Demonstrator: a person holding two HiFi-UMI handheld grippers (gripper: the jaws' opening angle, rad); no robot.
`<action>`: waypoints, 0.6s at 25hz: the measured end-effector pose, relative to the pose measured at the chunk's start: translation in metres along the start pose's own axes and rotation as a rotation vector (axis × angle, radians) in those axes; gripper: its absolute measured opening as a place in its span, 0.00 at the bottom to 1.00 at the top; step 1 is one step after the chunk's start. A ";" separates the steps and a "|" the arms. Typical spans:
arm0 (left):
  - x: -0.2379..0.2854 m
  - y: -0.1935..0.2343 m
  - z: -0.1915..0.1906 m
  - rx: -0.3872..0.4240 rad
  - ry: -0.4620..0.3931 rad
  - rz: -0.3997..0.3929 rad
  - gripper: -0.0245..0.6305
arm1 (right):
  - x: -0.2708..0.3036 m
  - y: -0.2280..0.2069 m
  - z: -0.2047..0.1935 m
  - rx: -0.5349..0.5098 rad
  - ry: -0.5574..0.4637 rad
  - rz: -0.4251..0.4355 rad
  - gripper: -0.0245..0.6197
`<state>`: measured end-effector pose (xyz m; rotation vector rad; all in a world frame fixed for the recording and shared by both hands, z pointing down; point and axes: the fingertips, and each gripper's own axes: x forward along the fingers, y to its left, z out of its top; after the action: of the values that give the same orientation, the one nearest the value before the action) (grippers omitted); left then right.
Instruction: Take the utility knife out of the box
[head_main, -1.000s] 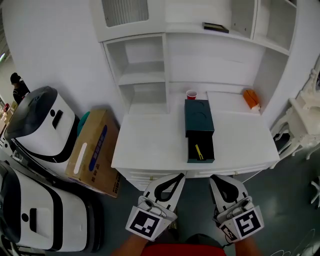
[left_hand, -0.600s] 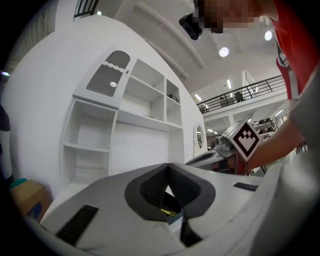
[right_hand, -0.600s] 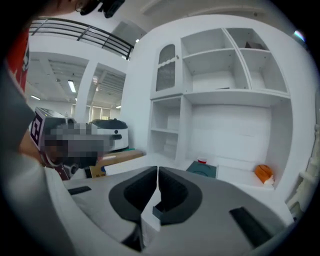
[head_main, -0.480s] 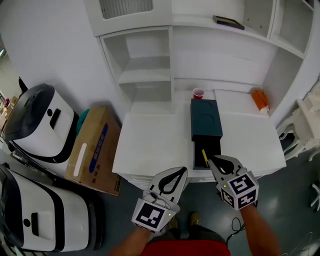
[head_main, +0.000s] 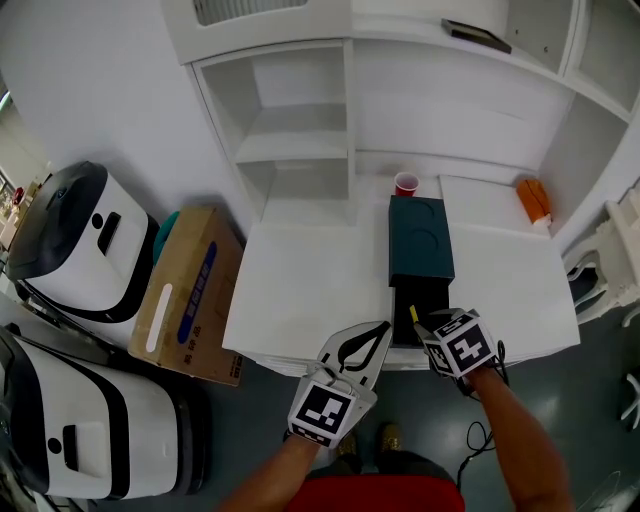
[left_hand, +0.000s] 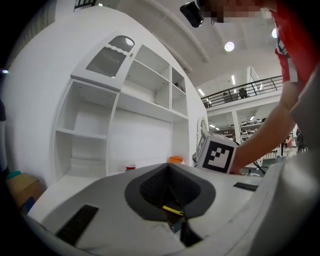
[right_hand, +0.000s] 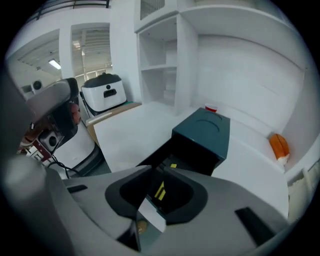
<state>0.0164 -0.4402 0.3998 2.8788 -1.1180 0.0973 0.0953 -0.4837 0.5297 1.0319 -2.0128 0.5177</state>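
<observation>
At the box's (head_main: 420, 240) open near end: right gripper (head_main: 421, 324), jaws just opened, apart over the knife (right_hand: 160, 190), not touching. Left of the box: left gripper (head_main: 381, 330), jaws together, empty.

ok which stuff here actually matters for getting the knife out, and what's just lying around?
In play: utility knife, dark green box, right tongs (jaws just opening, nothing between them yet).

Lying about: red cup, orange object, cardboard carton, white machines, left tongs (shut).
</observation>
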 end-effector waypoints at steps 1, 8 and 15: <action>0.004 0.001 -0.003 -0.004 0.005 -0.002 0.07 | 0.006 -0.002 -0.003 -0.004 0.034 0.006 0.19; 0.025 0.015 -0.020 0.008 0.006 -0.018 0.07 | 0.041 -0.007 -0.026 0.031 0.258 0.066 0.23; 0.038 0.029 -0.026 -0.009 0.021 -0.014 0.07 | 0.061 -0.009 -0.044 0.027 0.425 0.086 0.23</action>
<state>0.0243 -0.4852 0.4292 2.8697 -1.0923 0.1216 0.1023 -0.4900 0.6052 0.7750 -1.6790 0.7438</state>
